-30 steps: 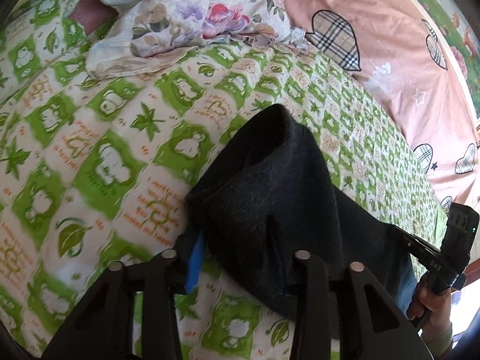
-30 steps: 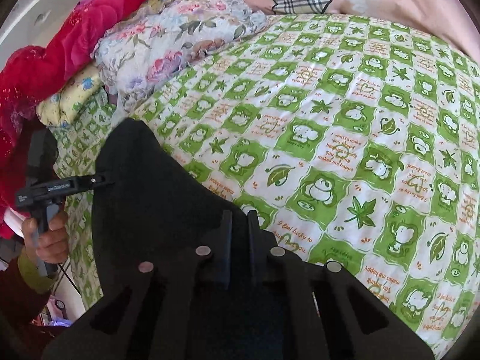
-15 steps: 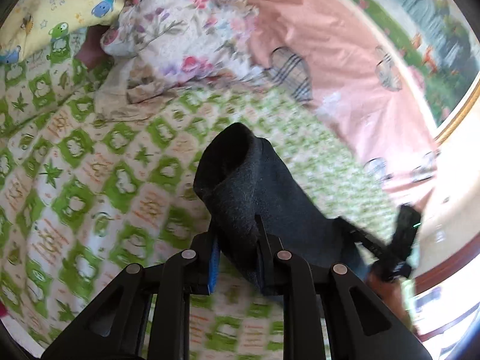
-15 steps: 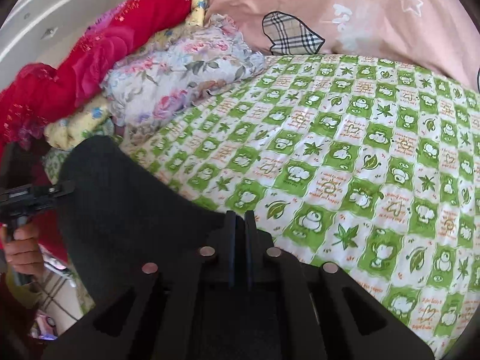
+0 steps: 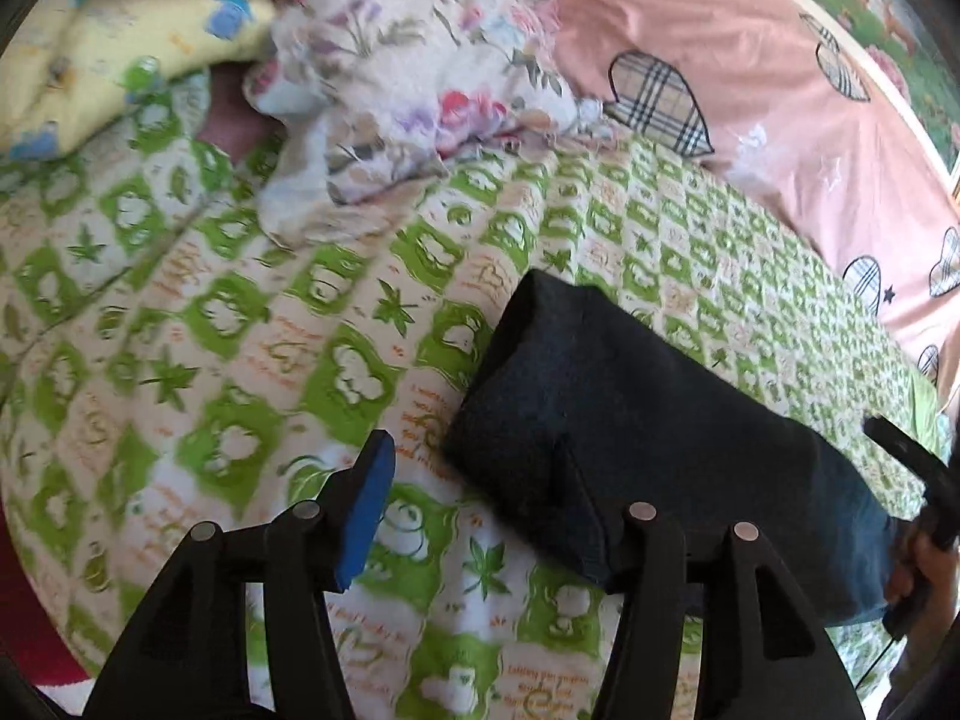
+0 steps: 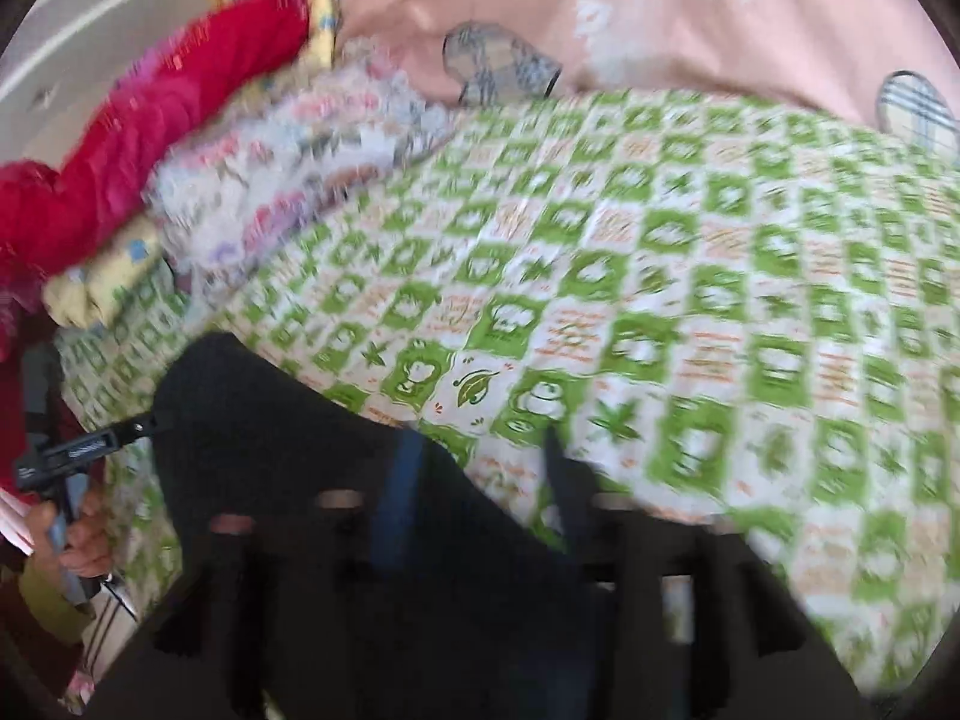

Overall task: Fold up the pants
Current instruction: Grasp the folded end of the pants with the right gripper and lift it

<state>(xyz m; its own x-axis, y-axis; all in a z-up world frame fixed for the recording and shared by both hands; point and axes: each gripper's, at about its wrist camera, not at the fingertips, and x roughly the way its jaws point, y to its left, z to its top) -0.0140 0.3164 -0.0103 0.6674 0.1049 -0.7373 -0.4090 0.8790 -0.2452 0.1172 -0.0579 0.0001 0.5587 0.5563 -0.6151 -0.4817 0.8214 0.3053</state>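
Both the left hand-held gripper and right hand-held gripper have just been opened apart, pants released folded on the bed; fold likely finished.

- Pants lie folded on the bed sheet, in the lower right of the left wrist view.
- Left gripper: one finger left of the pants' near corner, apart from them; the other at their near edge, contact unclear.
- Floral quilt heaped at the sheet's far end; cartoon pillow to its left.
- Pink heart-print cover behind and right of the sheet.
- Right wrist view: pants at lower left, right gripper over their near edge, jaws apart.
- Red blanket on top of the quilt pile, far left.
- A hand holding the left gripper, left of the pants.
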